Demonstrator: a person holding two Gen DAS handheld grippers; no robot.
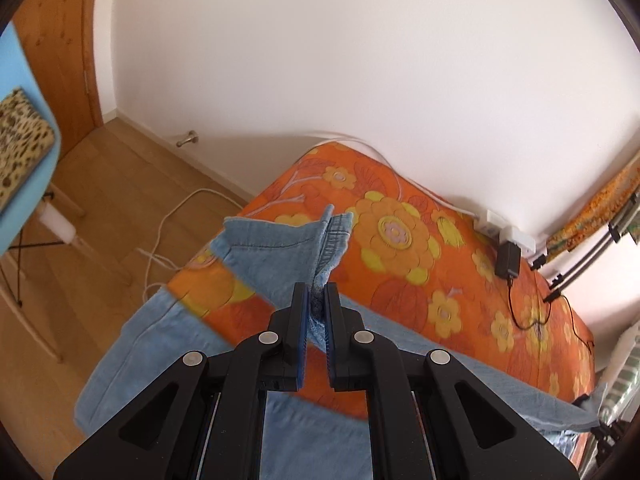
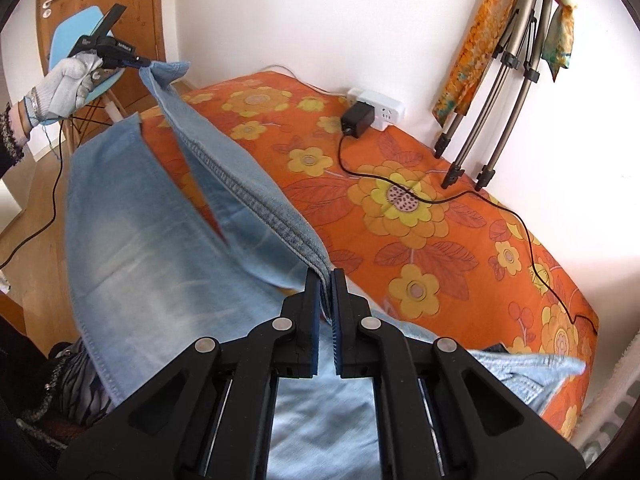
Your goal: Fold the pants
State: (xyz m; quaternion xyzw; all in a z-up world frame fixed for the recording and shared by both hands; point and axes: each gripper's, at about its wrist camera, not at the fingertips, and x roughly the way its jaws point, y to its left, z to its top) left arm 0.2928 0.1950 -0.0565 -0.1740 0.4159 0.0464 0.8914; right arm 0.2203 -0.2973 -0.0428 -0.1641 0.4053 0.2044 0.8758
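Light blue denim pants (image 1: 276, 252) hang lifted above an orange flowered bedspread (image 1: 432, 280). My left gripper (image 1: 316, 292) is shut on a bunched edge of the pants. The right wrist view shows it too, as the left gripper (image 2: 142, 62) held in a gloved hand, pinching a hem end. My right gripper (image 2: 326, 280) is shut on the stitched seam of the pants (image 2: 240, 184), further along the same leg. This leg stretches taut between both grippers. The other leg (image 2: 132, 240) hangs loose below.
A black adapter (image 2: 356, 118) sits in a white power strip (image 2: 376, 110) at the wall; its cable (image 2: 480, 200) crosses the bedspread (image 2: 420, 220). Tripod legs (image 2: 484, 152) stand on the bed. A blue chair (image 1: 28, 160) stands on the wood floor at left, with a white cord (image 1: 168, 220).
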